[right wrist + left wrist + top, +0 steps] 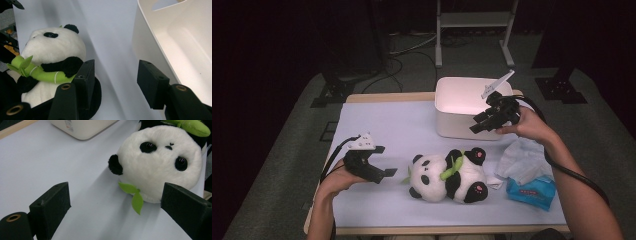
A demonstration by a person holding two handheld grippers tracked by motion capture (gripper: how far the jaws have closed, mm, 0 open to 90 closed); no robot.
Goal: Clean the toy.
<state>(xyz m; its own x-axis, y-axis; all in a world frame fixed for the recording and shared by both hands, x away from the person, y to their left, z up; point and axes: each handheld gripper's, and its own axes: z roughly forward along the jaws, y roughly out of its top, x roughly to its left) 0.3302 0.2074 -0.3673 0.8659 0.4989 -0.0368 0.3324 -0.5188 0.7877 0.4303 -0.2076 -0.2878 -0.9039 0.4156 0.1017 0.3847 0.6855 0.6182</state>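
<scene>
Pale blue cloth covers the table (377,125), and on it, toward one o'clock from centre, stands the white bin (447,107), empty as far as I can see. At about five o'clock from centre the plush panda (447,175) lies on its back, a green bamboo stalk (452,167) across its chest, head toward nine o'clock. Beyond its feet, at four o'clock, sits a tissue pack (532,192) with loose white tissue above it.

My left gripper (384,161) hovers just beside the panda's head at its nine o'clock, jaws spread wide and empty. My right gripper (479,122) hangs over the bin's near rim, jaws likewise apart, holding nothing.

I judge the work is getting the panda into the bin. The risks: the head is round and soft, so a pinch there from one side may squash and slip off; the left jaws could catch just the small green leaf (133,195) under the chin and lose the toy mid-lift; dragging it could bunch the cloth or sweep the tissues along.
</scene>
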